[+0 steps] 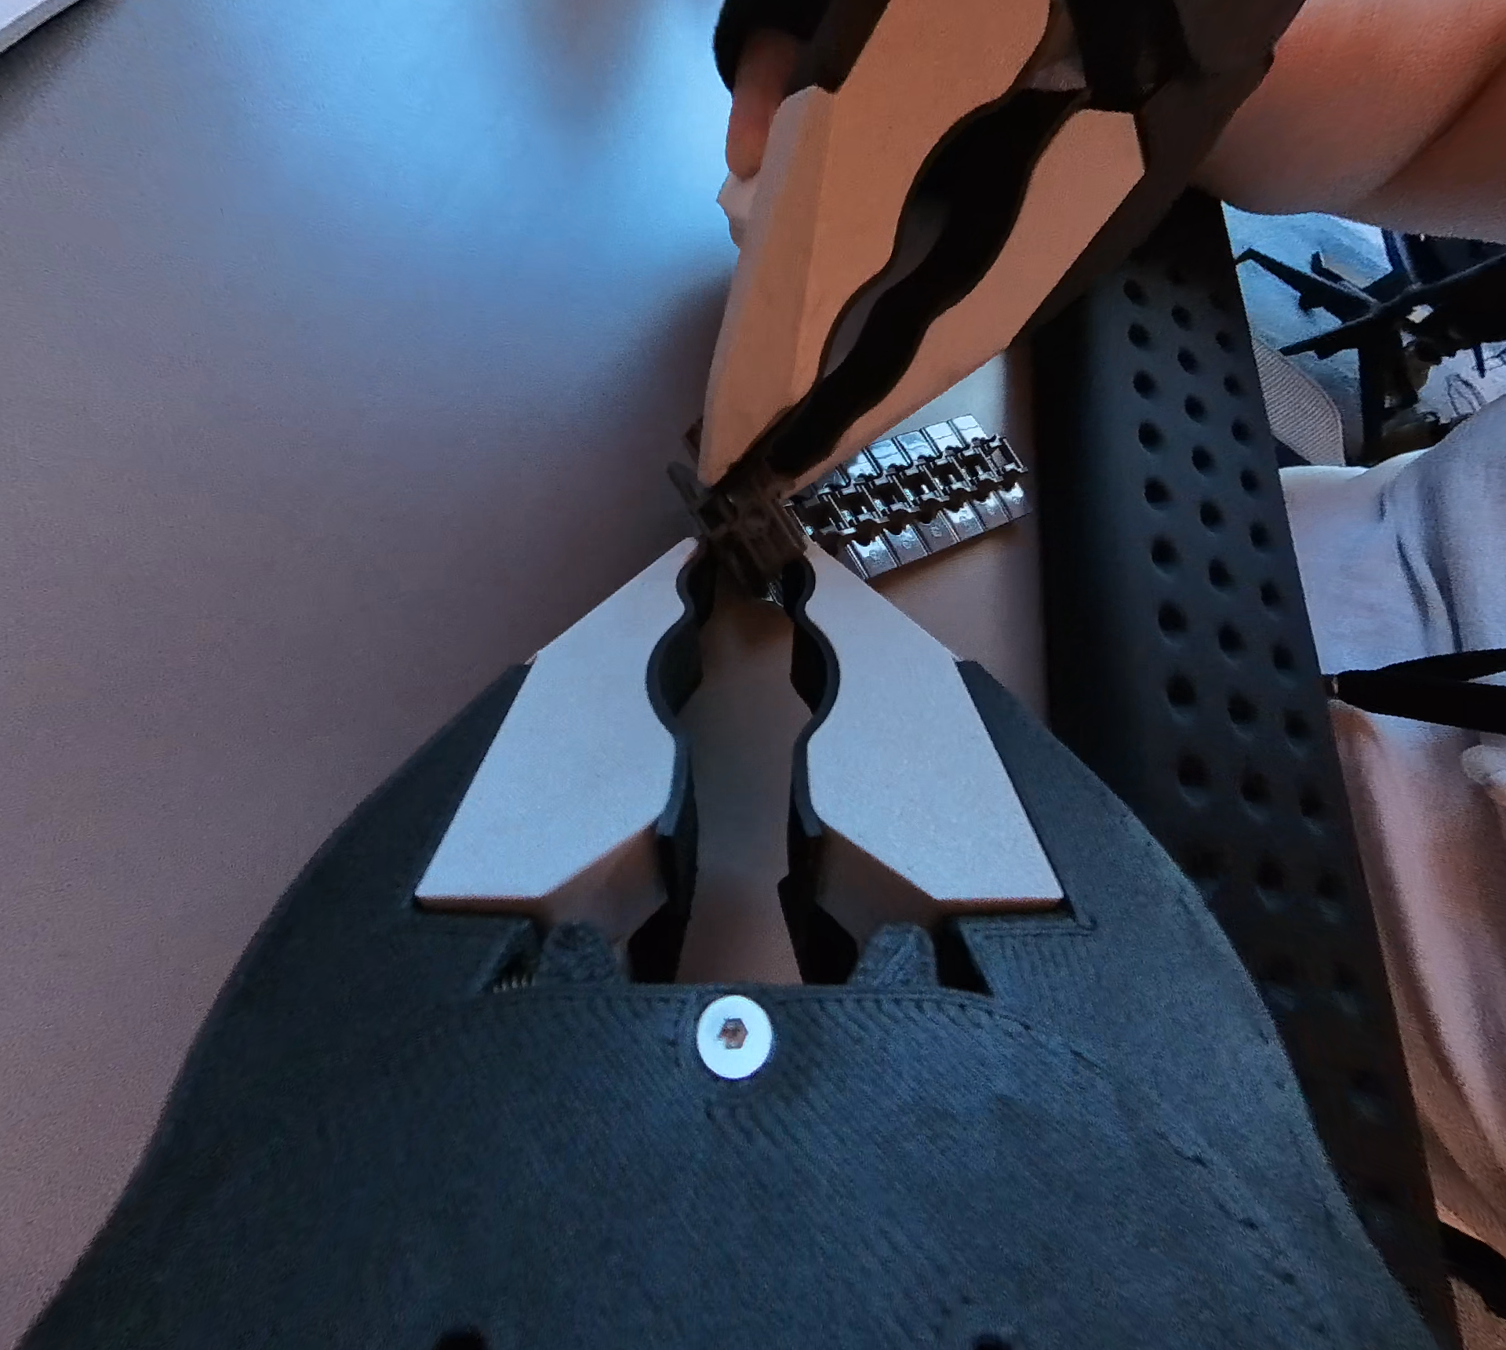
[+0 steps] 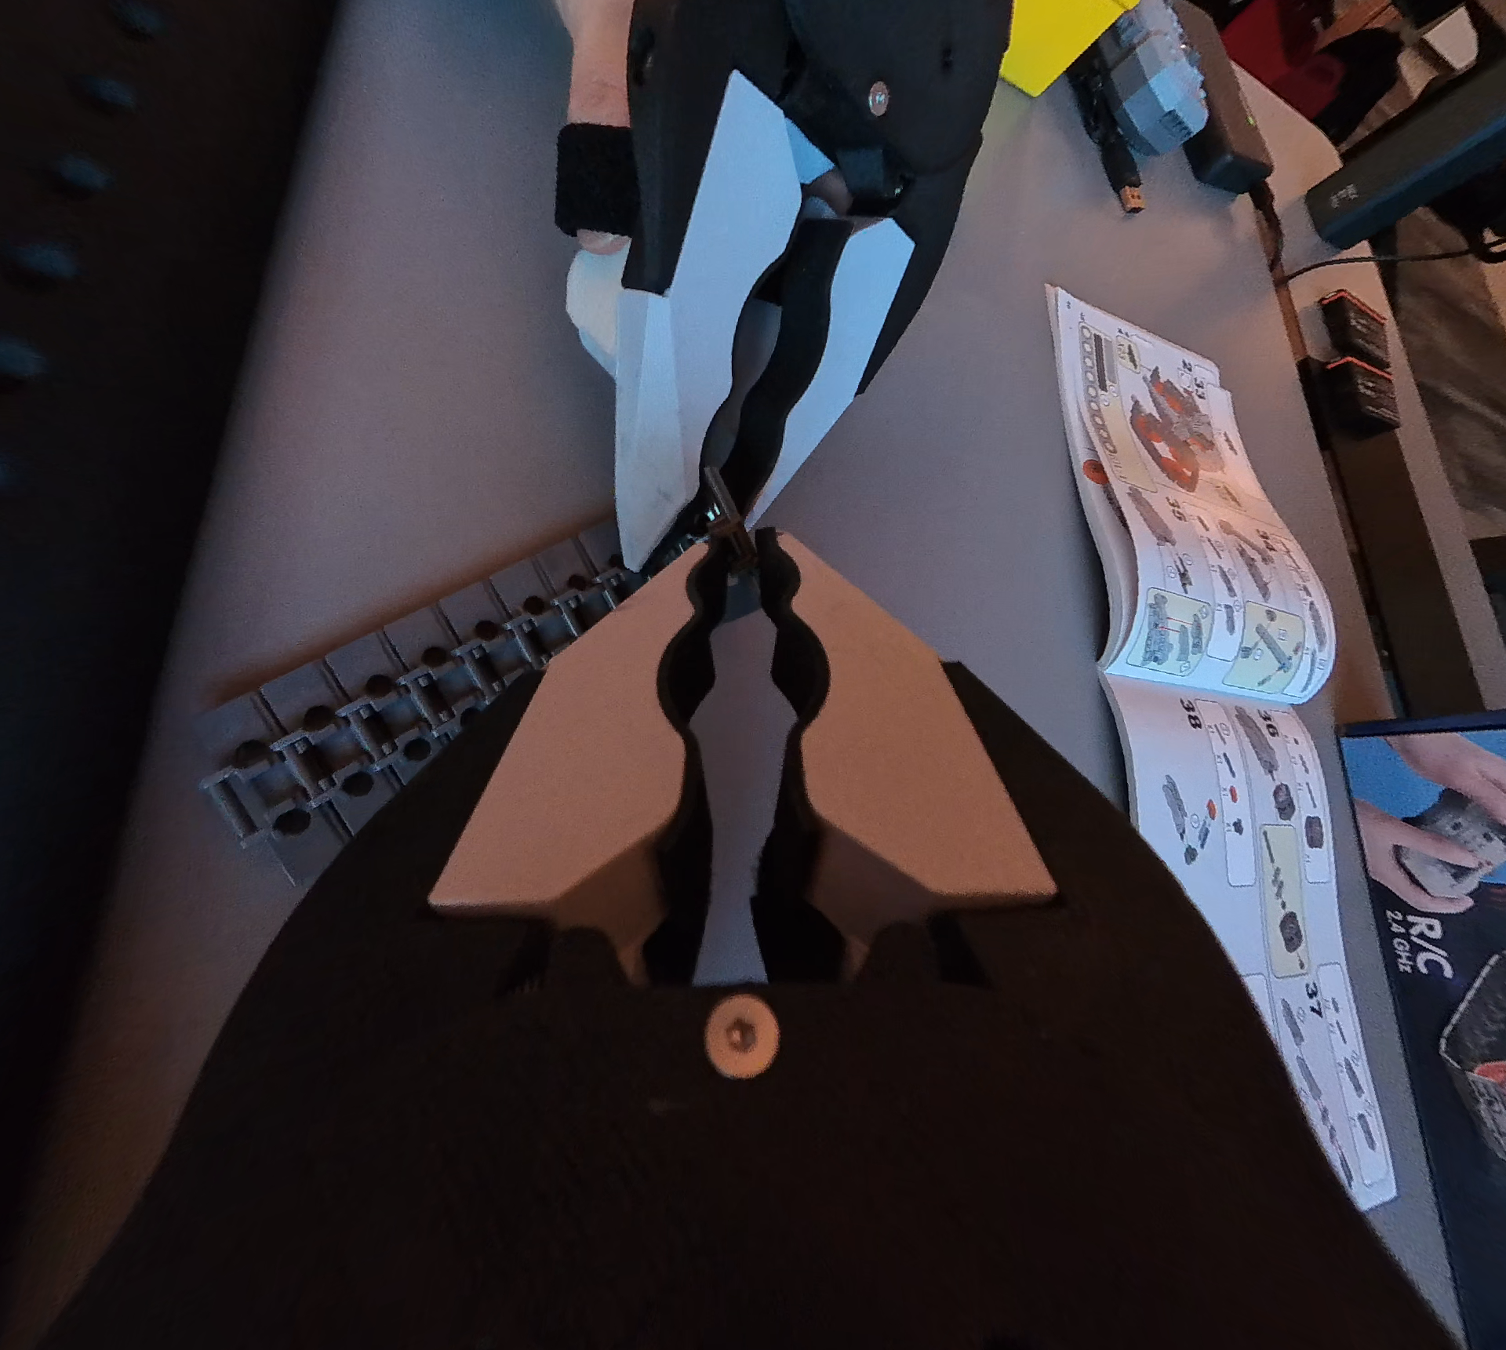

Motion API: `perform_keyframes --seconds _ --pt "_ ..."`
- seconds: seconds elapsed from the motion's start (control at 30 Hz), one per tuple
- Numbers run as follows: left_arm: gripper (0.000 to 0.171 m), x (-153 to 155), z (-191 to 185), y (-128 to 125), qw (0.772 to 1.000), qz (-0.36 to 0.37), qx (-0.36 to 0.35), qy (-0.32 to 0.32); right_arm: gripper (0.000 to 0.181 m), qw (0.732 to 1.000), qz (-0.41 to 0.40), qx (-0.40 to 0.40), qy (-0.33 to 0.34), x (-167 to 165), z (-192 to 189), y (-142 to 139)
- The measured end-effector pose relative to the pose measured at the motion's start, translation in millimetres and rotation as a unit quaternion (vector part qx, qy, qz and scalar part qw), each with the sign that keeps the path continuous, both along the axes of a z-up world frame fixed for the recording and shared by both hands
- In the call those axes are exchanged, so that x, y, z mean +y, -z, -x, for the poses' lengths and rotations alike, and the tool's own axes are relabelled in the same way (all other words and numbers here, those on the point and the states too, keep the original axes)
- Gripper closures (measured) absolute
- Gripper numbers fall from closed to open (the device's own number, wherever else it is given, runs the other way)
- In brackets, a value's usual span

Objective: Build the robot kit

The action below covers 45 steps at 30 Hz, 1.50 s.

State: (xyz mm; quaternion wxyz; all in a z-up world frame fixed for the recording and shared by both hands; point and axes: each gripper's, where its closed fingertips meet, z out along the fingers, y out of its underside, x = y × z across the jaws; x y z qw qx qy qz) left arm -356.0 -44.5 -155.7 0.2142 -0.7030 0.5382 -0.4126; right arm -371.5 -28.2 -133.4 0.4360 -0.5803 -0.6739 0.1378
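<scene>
Each gripper has a black printed body with fine layer lines on the surface. The left gripper [image 1: 746,569] has a wide black base, a pale round screw with a hexagonal socket in the middle, and two light grey wedge-shaped fingers [image 1: 570,748] with wavy black pads on the inner edges. The right gripper [image 2: 741,561] has the same form: black base, one round screw and pale fingers [image 2: 896,765] with wavy black pads. Seen from the left wrist view, its body carries an orange ring. The person wears black fingerless gloves; a black knitted band [image 2: 593,178] covers one finger.
</scene>
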Motion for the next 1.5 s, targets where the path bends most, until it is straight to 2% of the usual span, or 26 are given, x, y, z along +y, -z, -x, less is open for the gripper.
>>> perform_keyframes --seconds 0.37,0.6,0.8,0.93,1.17,1.5 --pt "0.154 0.0 -0.9 2.7 0.998 -0.062 0.014 0.001 0.175 0.986 -0.164 -0.028 0.001 -3.5 -1.6 0.2" --pt "0.155 -1.0 -2.8 2.8 0.987 -0.156 0.020 0.018 0.175 0.982 -0.187 -0.022 -0.001 -9.1 -4.0 -1.4" --pt "0.150 -2.7 -2.8 6.2 0.985 -0.168 0.032 0.024 0.175 0.982 -0.187 -0.034 -0.003 -11.3 -4.0 5.7" --pt "0.150 -1.9 -3.6 4.6 0.978 -0.203 0.028 0.026 0.175 0.971 -0.231 -0.052 -0.012 -12.5 -4.8 4.5" --pt "0.151 1.8 -5.5 2.9 0.974 -0.223 0.029 0.010 0.175 0.969 -0.243 -0.050 -0.003 -10.4 -5.5 2.4" --pt "0.150 6.9 -7.2 -0.7 0.973 -0.230 0.022 -0.012 0.175 0.942 -0.327 -0.074 -0.008 -7.0 -7.1 -2.7"
